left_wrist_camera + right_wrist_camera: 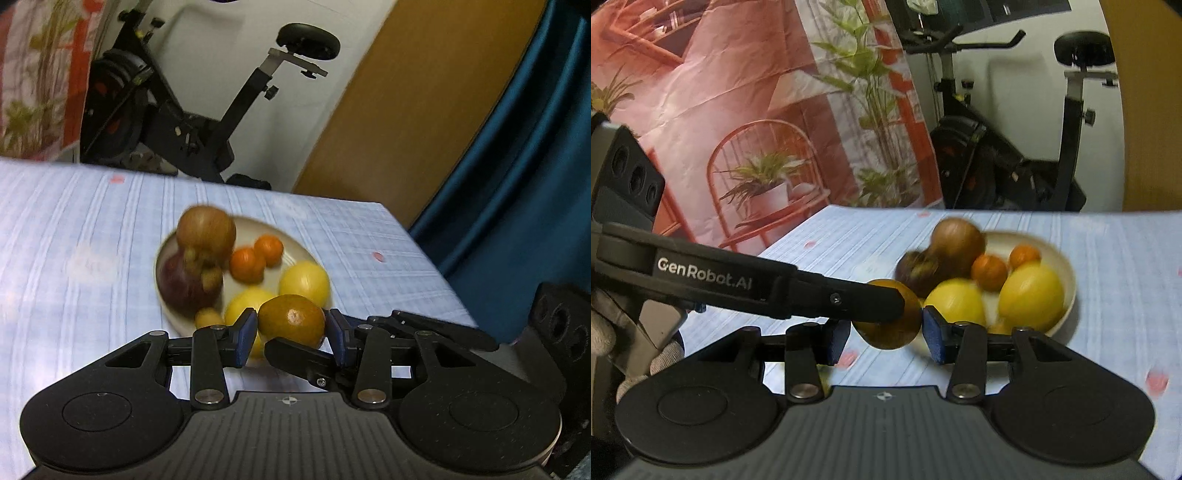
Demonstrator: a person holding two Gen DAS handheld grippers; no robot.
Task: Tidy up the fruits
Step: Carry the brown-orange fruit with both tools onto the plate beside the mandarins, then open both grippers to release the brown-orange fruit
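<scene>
White lettering "GenRobot.AI" runs along the black left gripper (886, 325) finger (746, 284).

Exercise bike (177, 122) beyond tablecloth's (74, 229) far edge, against white wall. Printed backdrop (738, 110), plants and red chair, off far left corner. Wooden panel (417, 92), blue curtain (524, 166) off right edge.

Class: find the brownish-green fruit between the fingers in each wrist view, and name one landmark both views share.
Left wrist view: brownish-green fruit sits lower centre, just right of the middle.
Right wrist view: lower centre, partly behind the other gripper's black finger.
Shared landmark: the plate of fruit behind it.
</scene>
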